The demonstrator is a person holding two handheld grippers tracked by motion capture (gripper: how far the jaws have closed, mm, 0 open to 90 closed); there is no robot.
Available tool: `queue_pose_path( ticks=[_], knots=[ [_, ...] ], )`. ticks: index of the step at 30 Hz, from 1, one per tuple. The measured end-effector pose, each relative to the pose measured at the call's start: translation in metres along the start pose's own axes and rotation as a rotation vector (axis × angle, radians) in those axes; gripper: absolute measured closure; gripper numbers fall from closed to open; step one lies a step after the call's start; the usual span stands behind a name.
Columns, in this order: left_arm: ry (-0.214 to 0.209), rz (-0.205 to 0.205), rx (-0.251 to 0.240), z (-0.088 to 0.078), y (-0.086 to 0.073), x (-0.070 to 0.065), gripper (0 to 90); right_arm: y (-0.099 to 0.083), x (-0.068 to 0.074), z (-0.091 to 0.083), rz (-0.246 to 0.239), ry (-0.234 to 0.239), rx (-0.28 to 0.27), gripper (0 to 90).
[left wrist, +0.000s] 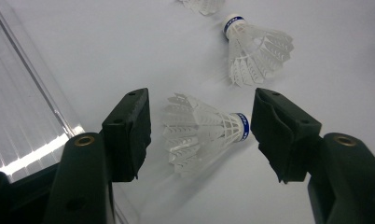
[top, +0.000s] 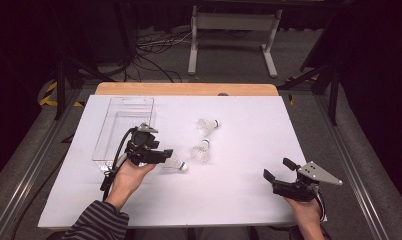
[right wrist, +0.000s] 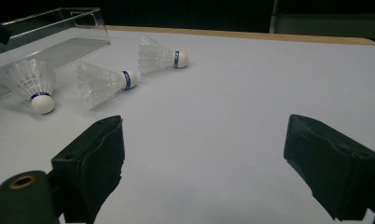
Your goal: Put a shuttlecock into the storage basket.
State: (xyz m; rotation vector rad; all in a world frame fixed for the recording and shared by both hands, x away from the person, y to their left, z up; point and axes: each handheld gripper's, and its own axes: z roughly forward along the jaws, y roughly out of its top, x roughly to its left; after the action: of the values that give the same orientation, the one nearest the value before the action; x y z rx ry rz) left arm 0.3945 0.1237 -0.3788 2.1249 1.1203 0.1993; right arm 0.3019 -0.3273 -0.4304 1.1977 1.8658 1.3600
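Note:
Three white shuttlecocks with blue-banded corks lie on the white table top (top: 249, 150). The nearest shuttlecock (left wrist: 204, 128) lies on its side between the jaws of my left gripper (left wrist: 202, 100), cork toward the right jaw. A little gap shows at the feather side, so the left gripper is open around it. In the high view that shuttlecock (top: 178, 164) is just right of the left gripper (top: 170, 157). The second shuttlecock (top: 201, 150) and third shuttlecock (top: 208, 125) lie farther off. My right gripper (top: 278, 168) rests open near the front right, nothing between its jaws (right wrist: 204, 123).
A clear plastic tray (top: 131, 99) stands at the back left of the table, right beside the left gripper, its wall (left wrist: 27, 116) close to the left jaw. A wooden edge (top: 189, 89) runs along the table's far side. Cables and a metal stand lie on the floor beyond.

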Motion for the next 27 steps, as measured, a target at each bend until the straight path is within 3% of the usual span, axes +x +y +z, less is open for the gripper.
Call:
queue_pose_path(
  ticks=[5, 17, 27],
  knots=[
    [-0.029, -0.012, 0.036, 0.005, 0.001, 0.0, 41.6, 0.0, 0.0, 0.0, -0.006, 0.0, 0.003, 13.2],
    [-0.049, -0.027, 0.117, 0.014, 0.001, 0.001, 47.2, 0.0, 0.0, 0.001, -0.01, 0.001, 0.004, 13.2],
    [-0.061, -0.034, 0.149, 0.021, 0.002, 0.0, 52.5, 0.0, 0.0, 0.001, -0.009, 0.002, 0.005, 13.2]
  ],
)
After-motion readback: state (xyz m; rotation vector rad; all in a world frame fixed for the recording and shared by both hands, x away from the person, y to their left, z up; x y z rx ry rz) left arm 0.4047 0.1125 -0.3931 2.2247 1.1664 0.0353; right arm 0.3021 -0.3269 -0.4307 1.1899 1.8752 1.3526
